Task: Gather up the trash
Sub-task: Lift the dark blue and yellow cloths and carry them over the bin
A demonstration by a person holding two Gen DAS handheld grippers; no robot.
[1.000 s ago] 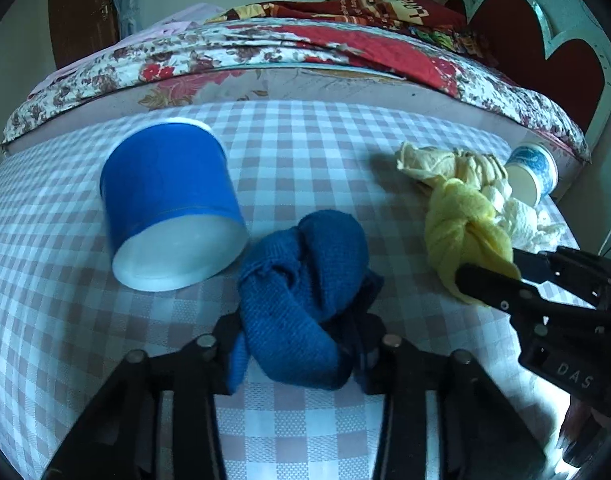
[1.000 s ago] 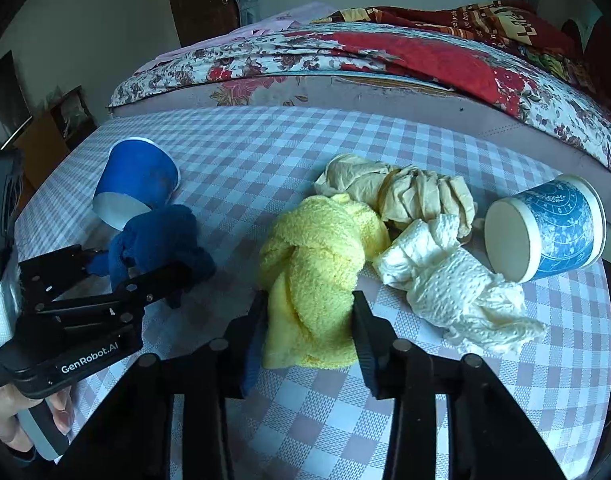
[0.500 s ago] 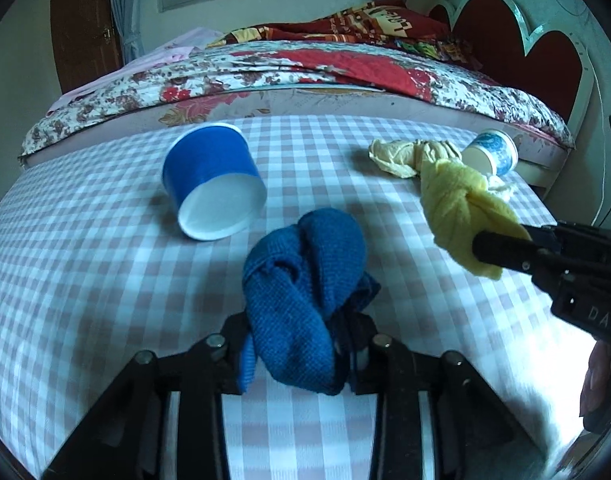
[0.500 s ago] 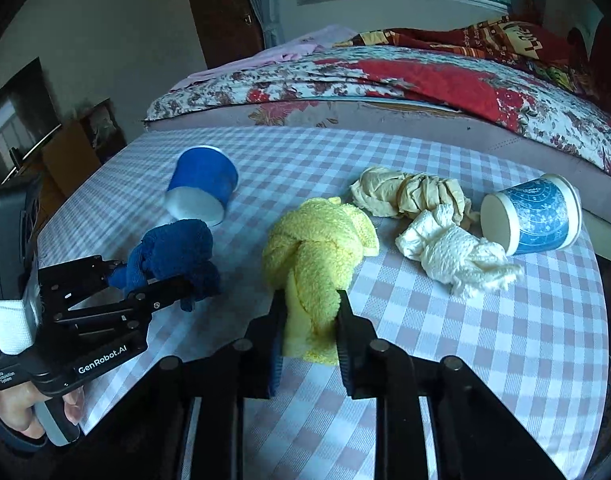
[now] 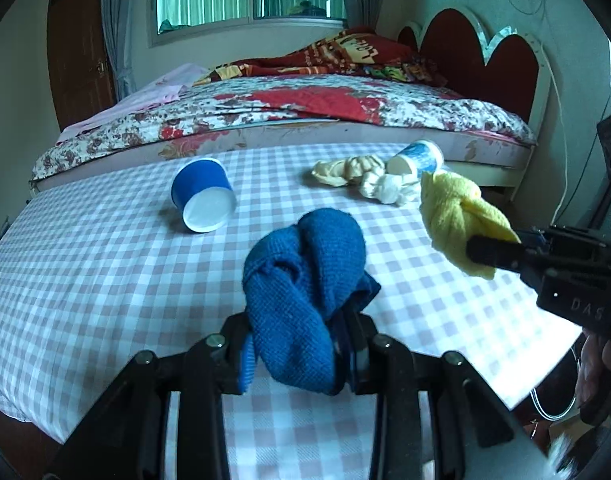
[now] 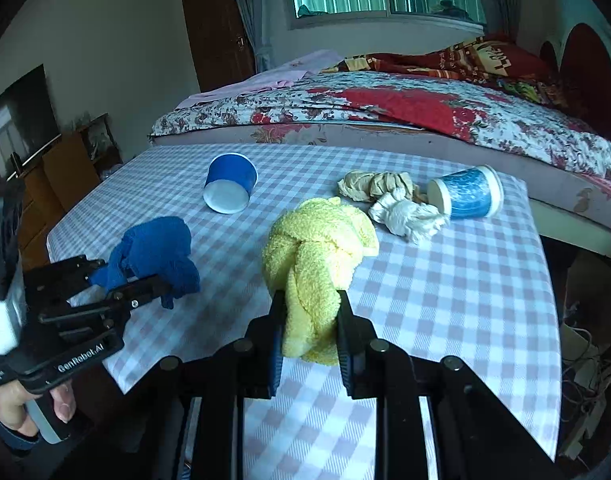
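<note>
**Q:** What does each gripper hold, and where does it sit between the fingers?

**A:** The left gripper (image 5: pixel 297 354) is clamped on a knotted blue cloth (image 5: pixel 305 280). The lower end of the cloth is pinched between the two pads; the knot bulges up and forward past the fingertips. The right gripper (image 6: pixel 309 334) is clamped on a knotted yellow cloth (image 6: pixel 317 256) in the same way: the tail is squeezed between the fingers (image 6: pixel 347 332), the knot stands above them. Both cloths hang clear of the checked tablecloth (image 6: pixel 465 300).

**Q:** How do the two grippers lie relative to each other?

**A:** Side by side, apart. In the right wrist view the blue cloth and the left gripper show at the left edge, with a hand (image 6: pixel 21 408) on the handle.

**Q:** What lies on the table?

**A:** A blue cup (image 6: pixel 230 188) on its side toward the left. Toward the far right edge, a tan crumpled wad (image 6: pixel 375 185) touches a white crumpled wad (image 6: pixel 405 216), with a patterned paper cup (image 6: pixel 467 198) tipped over just beside them. A bed (image 6: pixel 385 112) stands beyond the table.
</note>
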